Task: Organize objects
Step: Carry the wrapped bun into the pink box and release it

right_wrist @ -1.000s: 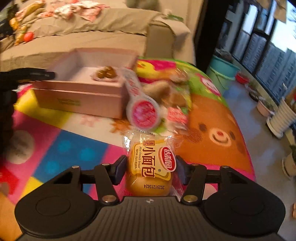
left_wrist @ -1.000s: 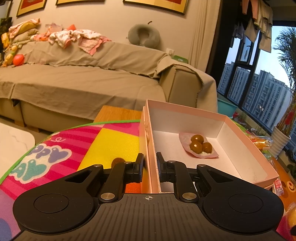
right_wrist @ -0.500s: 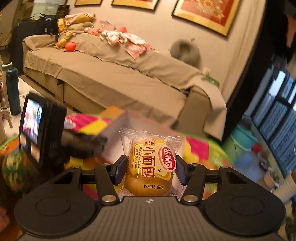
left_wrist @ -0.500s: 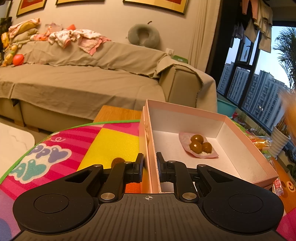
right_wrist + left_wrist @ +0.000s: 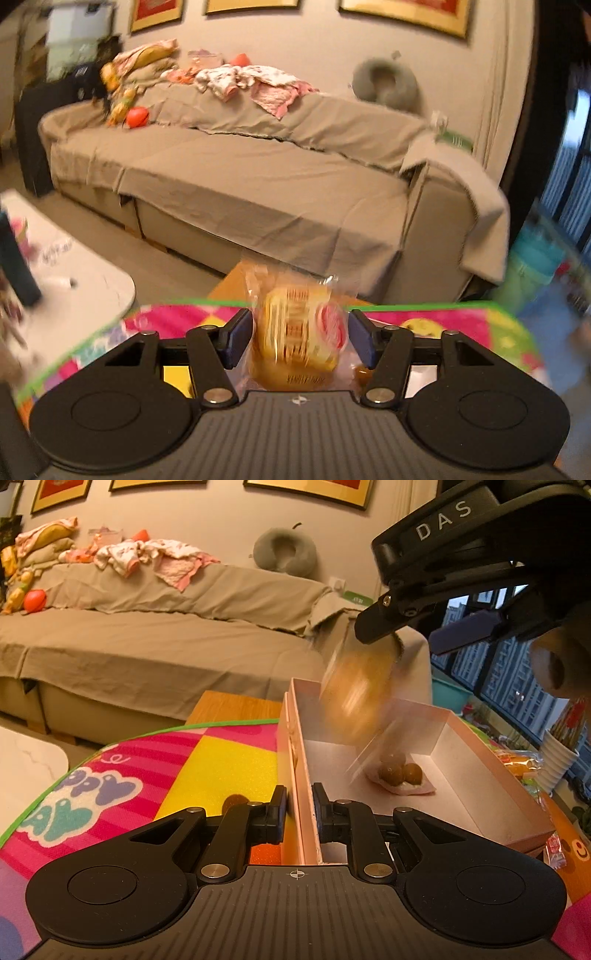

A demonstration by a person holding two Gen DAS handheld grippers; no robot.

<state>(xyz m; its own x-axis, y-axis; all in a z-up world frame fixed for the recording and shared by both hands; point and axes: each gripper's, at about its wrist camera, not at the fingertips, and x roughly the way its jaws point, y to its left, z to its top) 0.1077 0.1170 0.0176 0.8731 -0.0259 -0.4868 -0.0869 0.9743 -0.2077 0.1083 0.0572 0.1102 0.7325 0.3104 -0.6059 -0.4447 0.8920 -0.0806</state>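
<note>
My left gripper (image 5: 299, 805) is shut on the near wall of the open pink box (image 5: 491, 775), which sits on a colourful play mat (image 5: 221, 760). Inside the box lies a pink packet of brown balls (image 5: 399, 775). My right gripper (image 5: 410, 631) hangs above the box with its jaws spread. The packaged yellow bread bun (image 5: 354, 698) is blurred in mid-air below it, dropping into the box. In the right wrist view the bun (image 5: 299, 343) sits between the parted fingers (image 5: 236, 339), with a gap on each side.
A beige sofa (image 5: 147, 638) with clothes and a grey neck pillow (image 5: 284, 550) stands behind the mat. Snack packets (image 5: 521, 764) lie right of the box. A brown ball (image 5: 232, 801) lies on the mat left of the box. A white table (image 5: 66, 280) is at left.
My right gripper carried the bun up over the pink box and opened, letting the bun go. The left gripper has stayed on the box wall.
</note>
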